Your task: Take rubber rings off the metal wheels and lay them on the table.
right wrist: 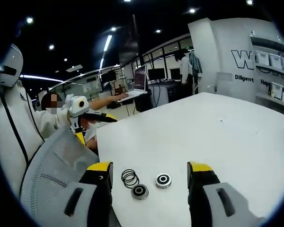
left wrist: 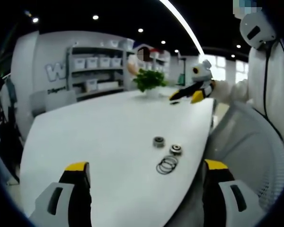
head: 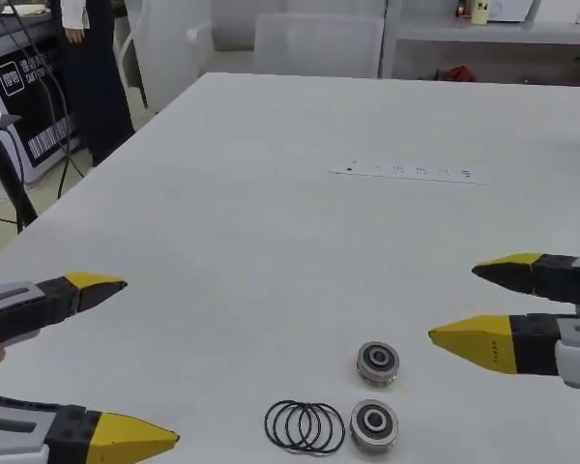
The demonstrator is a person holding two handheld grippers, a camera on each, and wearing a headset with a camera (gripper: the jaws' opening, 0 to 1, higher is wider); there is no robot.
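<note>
- Black, thin rubber rings [head: 304, 426] lie in a loose overlapping bunch on the white table [head: 271, 213], just beside the nearer of two small round metal wheels [head: 373, 423].
- The farther wheel [head: 378, 362] sits just behind the nearer one, apart from the rings.
- The yellow-tipped left gripper [head: 150, 361] hangs released, jaws wide and holding nothing, well to the left of the parts.
- The yellow-tipped right gripper [head: 452, 304] is likewise spread and empty, near the farther wheel.
- I judge the stripping to be far along, though the wheels are too small to tell whether any ring is on them.
- If one is, the next move calls for one gripper to pin that wheel while the other picks at its rim.
</note>
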